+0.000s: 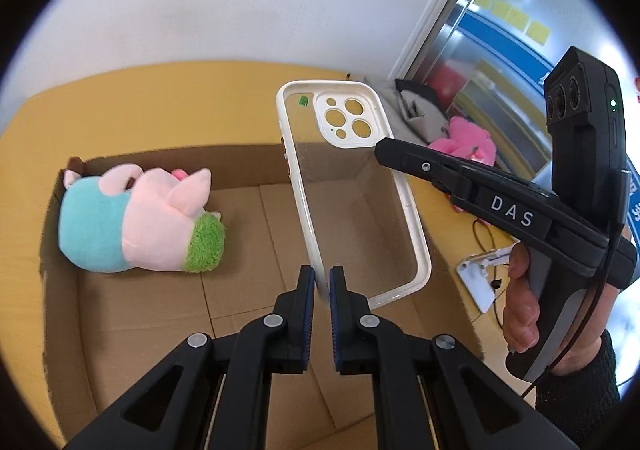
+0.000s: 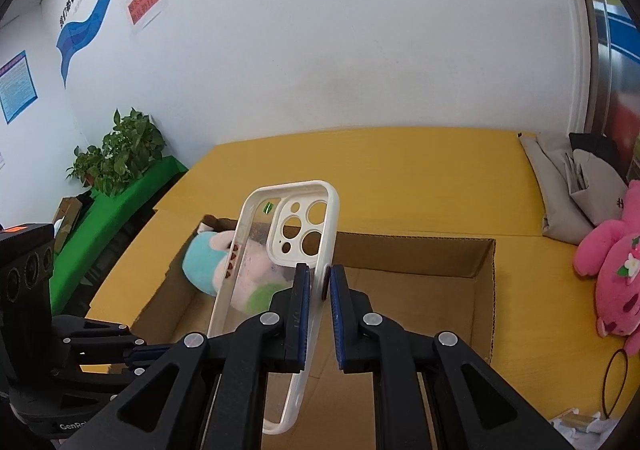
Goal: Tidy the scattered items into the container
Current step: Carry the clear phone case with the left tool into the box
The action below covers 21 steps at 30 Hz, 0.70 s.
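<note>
A clear phone case (image 1: 320, 84) with a white rim hangs over the open cardboard box (image 1: 180, 162). My left gripper (image 1: 322, 282) is shut on the case's lower edge. My right gripper (image 1: 382, 150) comes in from the right, held by a person's hand (image 1: 520, 310), and pinches the case's side near the camera cut-outs. In the right wrist view the right gripper (image 2: 320, 278) is shut on the rim of the phone case (image 2: 334, 210), above the box (image 2: 400, 250). A pink, teal and green plush (image 1: 140, 222) (image 2: 200, 262) lies in the box's far left corner.
The box sits on a yellow table (image 2: 400, 178). To its right lie a bright pink plush (image 2: 616, 270), a grey pouch (image 2: 560, 190), a black hair tie (image 2: 616, 382) and a small white item (image 1: 476, 278). A potted plant (image 2: 120, 154) stands far left by the wall.
</note>
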Each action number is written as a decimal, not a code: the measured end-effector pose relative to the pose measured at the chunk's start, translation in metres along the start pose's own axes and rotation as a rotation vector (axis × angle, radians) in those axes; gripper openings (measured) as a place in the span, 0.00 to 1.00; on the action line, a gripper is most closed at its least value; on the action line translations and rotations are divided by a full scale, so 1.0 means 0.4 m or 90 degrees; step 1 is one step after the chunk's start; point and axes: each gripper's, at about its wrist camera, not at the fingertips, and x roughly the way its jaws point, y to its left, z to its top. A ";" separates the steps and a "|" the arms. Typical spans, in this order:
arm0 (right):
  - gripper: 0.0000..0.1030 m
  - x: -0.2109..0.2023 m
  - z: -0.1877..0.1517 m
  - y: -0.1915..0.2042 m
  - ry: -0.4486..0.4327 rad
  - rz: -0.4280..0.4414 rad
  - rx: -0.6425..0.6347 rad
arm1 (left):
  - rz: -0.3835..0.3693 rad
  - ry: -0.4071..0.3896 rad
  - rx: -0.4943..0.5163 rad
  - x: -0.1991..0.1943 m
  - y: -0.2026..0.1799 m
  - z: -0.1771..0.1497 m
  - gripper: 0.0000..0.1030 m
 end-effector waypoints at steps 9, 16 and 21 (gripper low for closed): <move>0.10 0.197 -0.055 -0.130 0.101 -0.042 0.047 | 0.022 0.101 -0.025 0.215 0.056 0.007 0.05; 0.10 0.296 -0.085 -0.151 0.158 -0.060 0.062 | 0.046 0.149 -0.038 0.291 0.093 -0.009 0.05; 0.10 0.341 -0.104 -0.150 0.184 -0.068 0.064 | 0.060 0.179 -0.046 0.325 0.106 -0.019 0.05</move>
